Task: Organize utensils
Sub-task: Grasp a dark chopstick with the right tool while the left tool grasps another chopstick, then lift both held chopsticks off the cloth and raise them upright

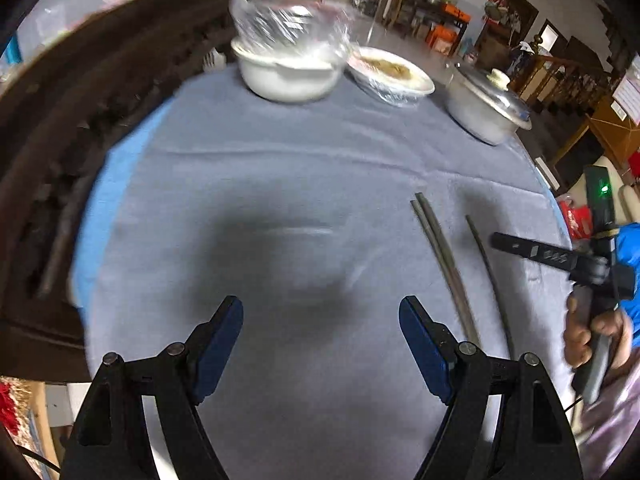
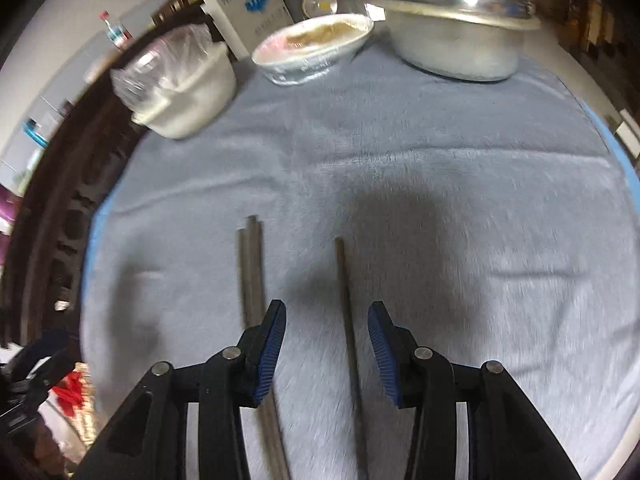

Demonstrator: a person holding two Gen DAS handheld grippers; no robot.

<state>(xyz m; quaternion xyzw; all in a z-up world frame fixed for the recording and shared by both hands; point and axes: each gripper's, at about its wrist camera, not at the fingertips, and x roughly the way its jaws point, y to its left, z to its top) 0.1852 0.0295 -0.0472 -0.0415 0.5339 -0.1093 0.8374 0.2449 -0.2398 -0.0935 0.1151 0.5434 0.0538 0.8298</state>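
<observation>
Right gripper (image 2: 327,330): jaws part-open, empty, straddling lone chopstick (image 2: 346,300) | pair (image 2: 251,264) just left | left gripper (image 1: 321,330): wide, empty | advise: descend square, pinch mid-shaft, avoid cloth (image 2: 460,184).

We find a round grey-cloth-covered tabletop (image 2: 440,200) carrying three vessels along its far side: a white plastic-wrapped ceramic pot (image 2: 192,96) at left, a film-covered oval white dish (image 2: 316,48) in the middle, and a lidded dull-metal pot (image 2: 460,36) at right. On the near side lie a pair of dark slender chopsticks (image 2: 252,272), touching each other, and just to their right a single dark chopstick (image 2: 346,312), apart from the pair and roughly parallel.
</observation>
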